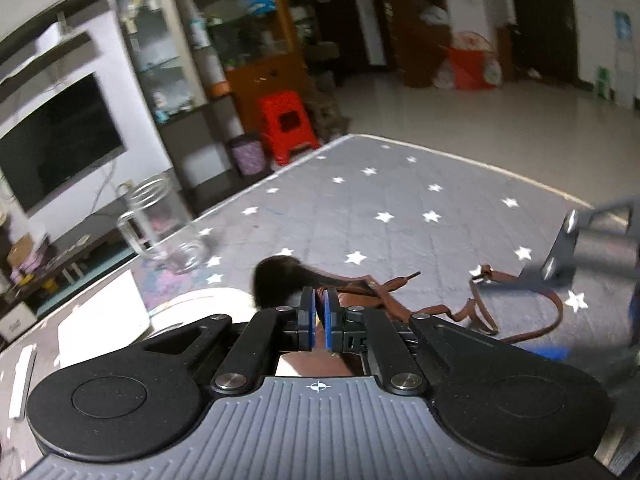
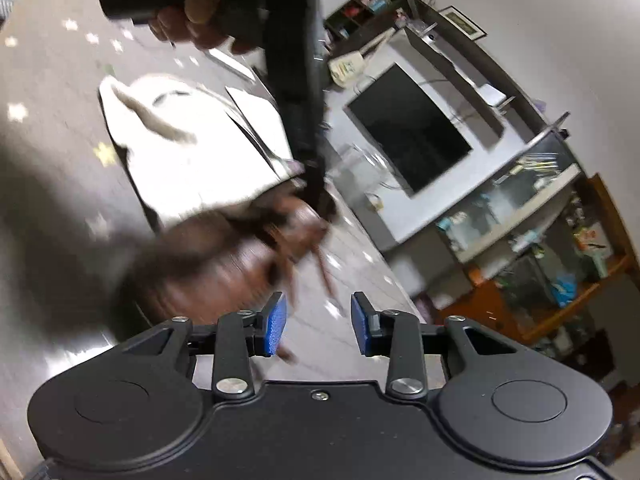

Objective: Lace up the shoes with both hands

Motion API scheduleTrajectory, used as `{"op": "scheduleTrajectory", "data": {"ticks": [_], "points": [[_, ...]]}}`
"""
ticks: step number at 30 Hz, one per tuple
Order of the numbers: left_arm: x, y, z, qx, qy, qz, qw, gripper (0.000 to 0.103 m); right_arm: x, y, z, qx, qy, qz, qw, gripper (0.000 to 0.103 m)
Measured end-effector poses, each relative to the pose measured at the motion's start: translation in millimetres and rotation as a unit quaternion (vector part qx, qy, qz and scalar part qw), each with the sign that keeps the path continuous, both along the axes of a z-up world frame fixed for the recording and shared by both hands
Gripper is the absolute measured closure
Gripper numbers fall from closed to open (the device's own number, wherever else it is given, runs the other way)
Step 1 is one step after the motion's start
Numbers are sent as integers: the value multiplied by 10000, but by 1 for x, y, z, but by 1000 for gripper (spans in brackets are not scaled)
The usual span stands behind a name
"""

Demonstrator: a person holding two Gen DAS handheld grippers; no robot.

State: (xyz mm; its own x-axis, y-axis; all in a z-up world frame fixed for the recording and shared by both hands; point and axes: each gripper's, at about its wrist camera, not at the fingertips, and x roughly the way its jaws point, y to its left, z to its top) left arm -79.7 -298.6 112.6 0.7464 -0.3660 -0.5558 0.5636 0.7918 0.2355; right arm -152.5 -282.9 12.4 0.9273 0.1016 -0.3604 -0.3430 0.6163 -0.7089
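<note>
Left wrist view shows no writing you could read; your left claw [image 1: 319,316] has its blue pads nearly together, pinching the brown flat lace [image 1: 472,312] where it leaves the brown shoe [image 1: 280,276]; the lace loops loosely across the grey star-printed table [image 1: 400,208] beside a clear glass jar [image 1: 168,232]; your right claw [image 2: 318,328] stands apart, holding nothing, just beside the blurred, smooth leather-like shoe [image 2: 224,256] near white cloth [image 2: 180,152].

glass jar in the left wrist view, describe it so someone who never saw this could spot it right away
Start at the grey star-print tablecloth and follow it to its left edge, in front of the dark TV screen. The glass jar lies there on its side, open mouth facing the camera. It is the only see-through object, unlike the white paper nearby.
</note>
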Motion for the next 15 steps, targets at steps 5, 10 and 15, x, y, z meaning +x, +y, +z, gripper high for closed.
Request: {"op": "scheduleTrajectory", "data": {"ticks": [5, 10, 15], "points": [[-14, 27, 1, -365, -48, 531, 9979, 99, -2, 15, -9, 10, 275, 234, 9993, 66], [-23, 55, -4, -652, 40, 1044, 9924, 100, 3, 17, -14, 67, 423, 145, 9990, 66], [-16, 73, -13, -460, 241, 1357, 9894, 99, 6, 11, -13, 122, 464, 74, 9988, 66]]}}
